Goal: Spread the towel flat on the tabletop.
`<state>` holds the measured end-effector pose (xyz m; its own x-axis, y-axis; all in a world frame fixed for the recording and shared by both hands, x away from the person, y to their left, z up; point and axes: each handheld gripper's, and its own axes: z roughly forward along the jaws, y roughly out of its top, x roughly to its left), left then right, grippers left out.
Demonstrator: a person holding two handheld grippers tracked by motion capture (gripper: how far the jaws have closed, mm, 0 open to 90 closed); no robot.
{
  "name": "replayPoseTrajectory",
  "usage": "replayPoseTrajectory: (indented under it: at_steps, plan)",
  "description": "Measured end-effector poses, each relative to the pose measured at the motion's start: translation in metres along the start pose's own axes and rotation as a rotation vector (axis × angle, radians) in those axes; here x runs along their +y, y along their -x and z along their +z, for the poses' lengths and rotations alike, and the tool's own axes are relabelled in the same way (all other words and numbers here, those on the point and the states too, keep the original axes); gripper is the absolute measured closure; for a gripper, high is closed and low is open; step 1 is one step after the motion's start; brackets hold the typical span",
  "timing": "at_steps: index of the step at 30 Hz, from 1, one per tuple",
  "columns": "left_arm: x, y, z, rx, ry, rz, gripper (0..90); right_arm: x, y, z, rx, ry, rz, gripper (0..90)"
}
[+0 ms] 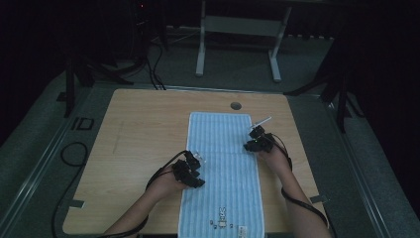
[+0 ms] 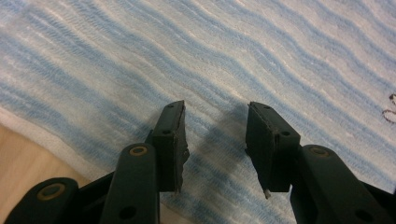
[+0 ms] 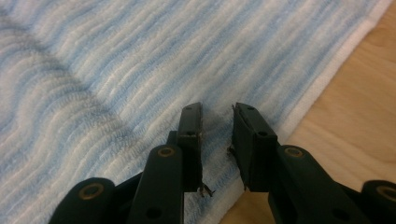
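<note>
The towel [image 1: 224, 168], blue-and-white striped terry, lies flat lengthwise down the middle of the wooden tabletop [image 1: 138, 134], its near end at the front edge. Judged light, limp and grippy; it will sag and fold when lifted, so the long side edges are the sound places to pinch. Left tongs [image 2: 215, 140] stand parted over the cloth just inside its left edge, holding nothing. Right tongs [image 3: 217, 140] stand narrowly parted over the right hem, likewise empty. Surroundings dim; grey floor [image 1: 44, 119], a frame [image 1: 237, 34] beyond.
</note>
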<state>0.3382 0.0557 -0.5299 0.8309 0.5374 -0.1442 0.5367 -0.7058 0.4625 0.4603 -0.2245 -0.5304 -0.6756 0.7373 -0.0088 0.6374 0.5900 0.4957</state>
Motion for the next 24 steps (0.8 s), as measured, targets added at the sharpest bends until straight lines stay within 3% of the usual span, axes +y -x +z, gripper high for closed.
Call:
replayPoseTrajectory:
  at_steps: [7, 15, 17, 19, 24]
  plan:
    - [0.014, 0.004, 0.009, 0.014, 0.013, 0.013, 54.3, 0.000, 0.019, -0.001, -0.021, -0.014, 0.037, 72.0]
    - [0.022, 0.010, 0.010, 0.000, 0.008, 0.026, 51.5, -0.006, 0.033, -0.007, -0.001, -0.046, 0.070, 66.8]
    - [0.021, 0.012, 0.005, 0.010, 0.019, 0.024, 48.3, -0.008, 0.029, -0.012, 0.001, -0.047, 0.051, 65.8]
    - [0.016, 0.011, -0.002, 0.013, 0.032, 0.023, 48.2, -0.013, 0.020, -0.022, 0.009, -0.014, 0.032, 64.9]
    - [0.001, 0.012, -0.007, 0.022, 0.028, 0.018, 48.2, -0.038, -0.005, -0.046, 0.043, 0.037, -0.018, 63.0]
